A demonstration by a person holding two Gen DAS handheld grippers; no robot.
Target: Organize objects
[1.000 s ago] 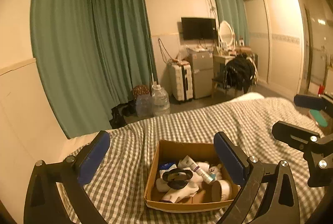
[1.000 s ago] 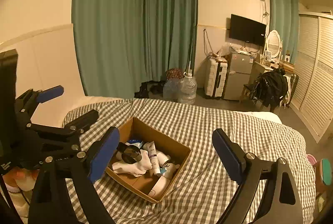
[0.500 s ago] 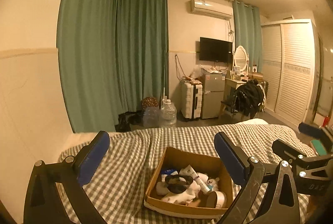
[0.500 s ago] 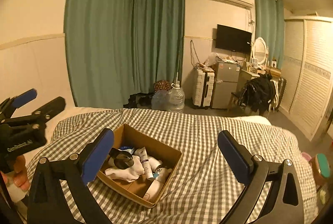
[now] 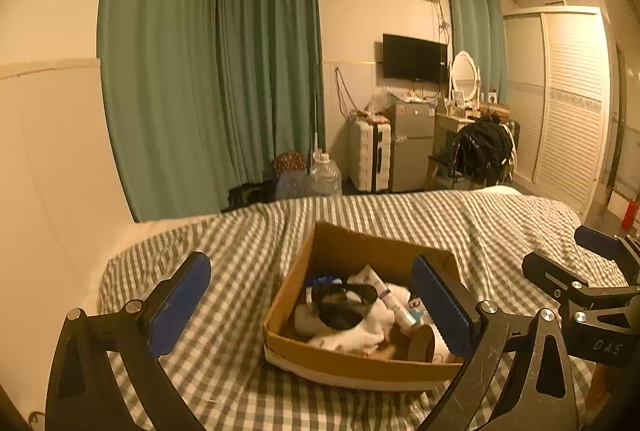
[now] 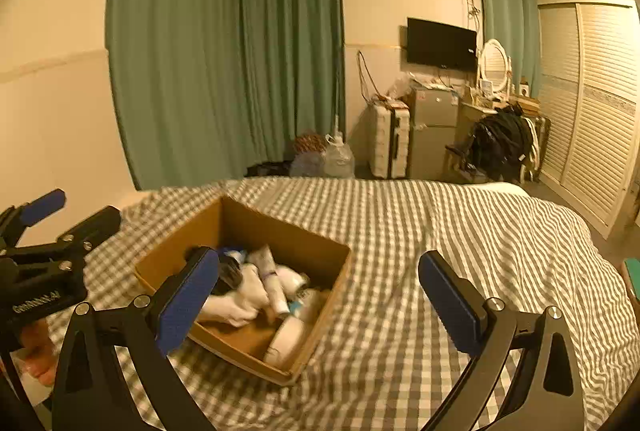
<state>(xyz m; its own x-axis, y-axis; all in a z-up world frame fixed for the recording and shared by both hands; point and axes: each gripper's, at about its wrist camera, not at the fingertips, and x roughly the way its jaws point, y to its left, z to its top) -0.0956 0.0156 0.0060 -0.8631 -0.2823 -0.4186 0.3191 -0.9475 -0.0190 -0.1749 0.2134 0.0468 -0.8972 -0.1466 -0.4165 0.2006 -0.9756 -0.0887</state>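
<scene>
An open cardboard box (image 5: 340, 355) (image 6: 248, 227) sits on a grey checked bedspread (image 5: 224, 259) (image 6: 440, 231). It holds a white cloth (image 5: 360, 331) (image 6: 240, 299), a black round object (image 5: 340, 301), a white tube (image 6: 272, 271) and a pale jar lying on its side (image 6: 286, 341). My left gripper (image 5: 312, 305) is open and empty, just before the box. My right gripper (image 6: 320, 301) is open and empty, above the box's right side. Each gripper also shows in the other's view: the right one (image 5: 580, 271) and the left one (image 6: 60, 227).
Green curtains (image 5: 208, 79) hang behind the bed. Beyond it stand water jugs (image 5: 326, 175), a white suitcase (image 5: 370, 155), a small fridge (image 5: 412, 147), a desk chair with a dark bag (image 5: 480, 151) and a louvred wardrobe (image 5: 568, 103). The wall is to the left.
Both grippers have come closer to the box and tilted down, so it looks larger. Both stay open and empty. The box's contents have not moved.
</scene>
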